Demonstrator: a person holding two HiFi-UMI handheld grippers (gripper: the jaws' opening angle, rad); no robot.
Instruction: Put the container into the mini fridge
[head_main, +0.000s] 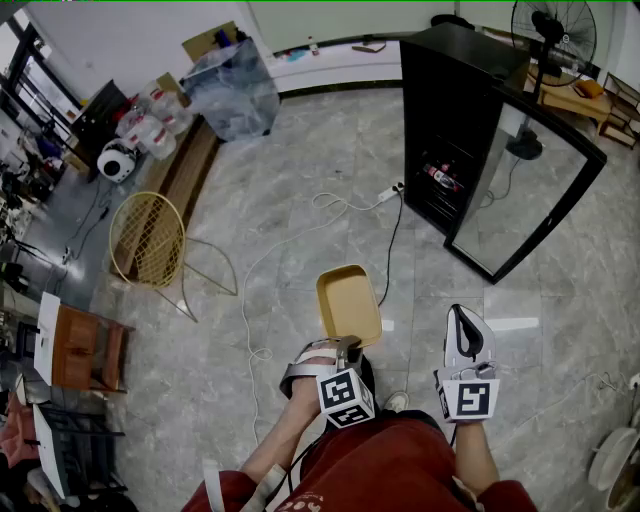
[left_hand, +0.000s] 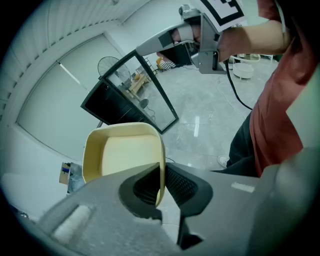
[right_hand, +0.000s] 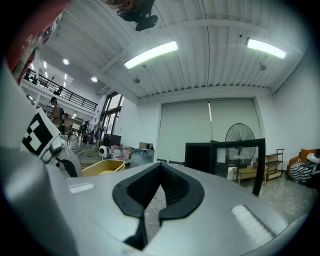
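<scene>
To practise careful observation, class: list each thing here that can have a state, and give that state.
mini fridge: door open
container: empty, lidless, held by its rim
left gripper: shut on the container
right gripper: shut, holding nothing

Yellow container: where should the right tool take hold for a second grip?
Probably its right-hand side wall, approached from the right: the yellow container is open-topped and thin-walled, and the left tool pinches its near end.
</scene>
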